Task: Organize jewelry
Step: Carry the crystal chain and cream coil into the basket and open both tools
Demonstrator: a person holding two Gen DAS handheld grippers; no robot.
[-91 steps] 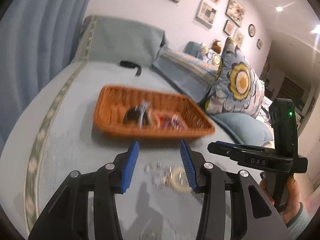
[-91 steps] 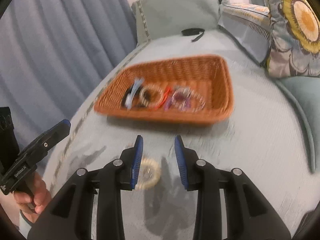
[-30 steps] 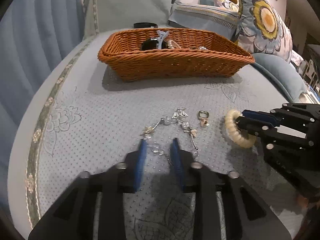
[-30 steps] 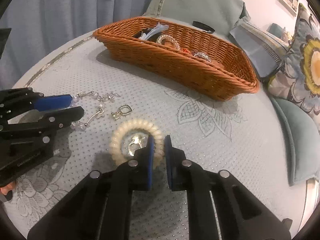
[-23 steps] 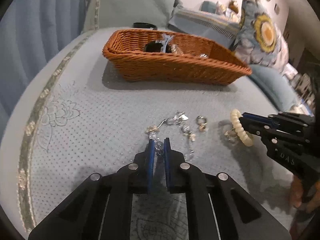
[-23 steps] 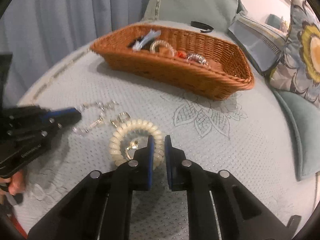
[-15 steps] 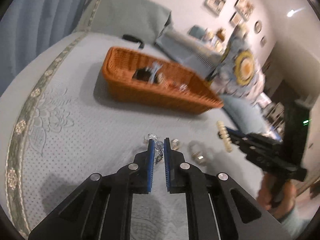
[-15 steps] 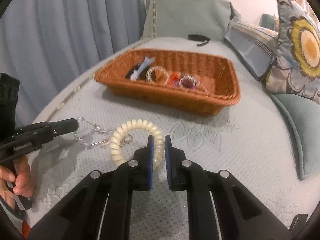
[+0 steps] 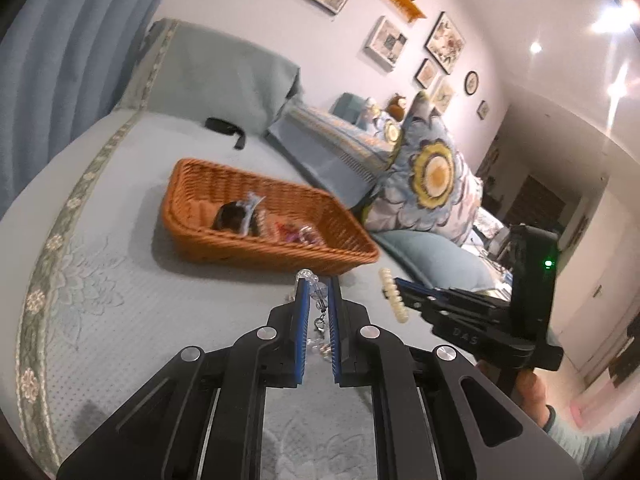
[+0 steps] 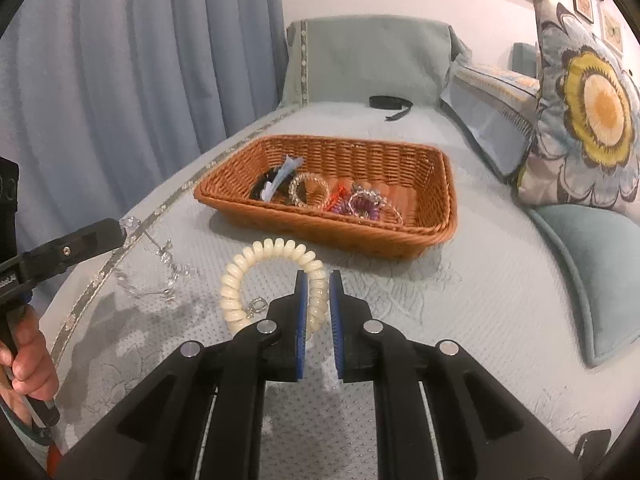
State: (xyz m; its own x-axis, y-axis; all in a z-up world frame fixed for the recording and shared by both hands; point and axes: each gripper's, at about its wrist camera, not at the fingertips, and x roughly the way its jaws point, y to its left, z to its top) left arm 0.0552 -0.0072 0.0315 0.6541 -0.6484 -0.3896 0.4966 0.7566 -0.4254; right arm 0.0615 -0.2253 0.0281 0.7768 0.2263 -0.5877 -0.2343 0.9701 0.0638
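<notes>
Your left gripper (image 9: 318, 300) clenches the crystal bracelet (image 10: 160, 268) and your right gripper (image 10: 318, 292) the cream spiral hair tie (image 10: 272, 280), both lifted; the wicker basket (image 10: 400, 236) lies straight ahead of both jaws.

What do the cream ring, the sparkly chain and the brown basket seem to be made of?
Cream ring: a coiled spiral, smooth and slightly glossy, probably plastic.
Sparkly chain: clear faceted beads that catch the light, glass or acrylic, on thin silvery links, likely metal.
Basket: orange-brown woven strands with a braided rim, wicker or rattan, possibly an imitation.
</notes>
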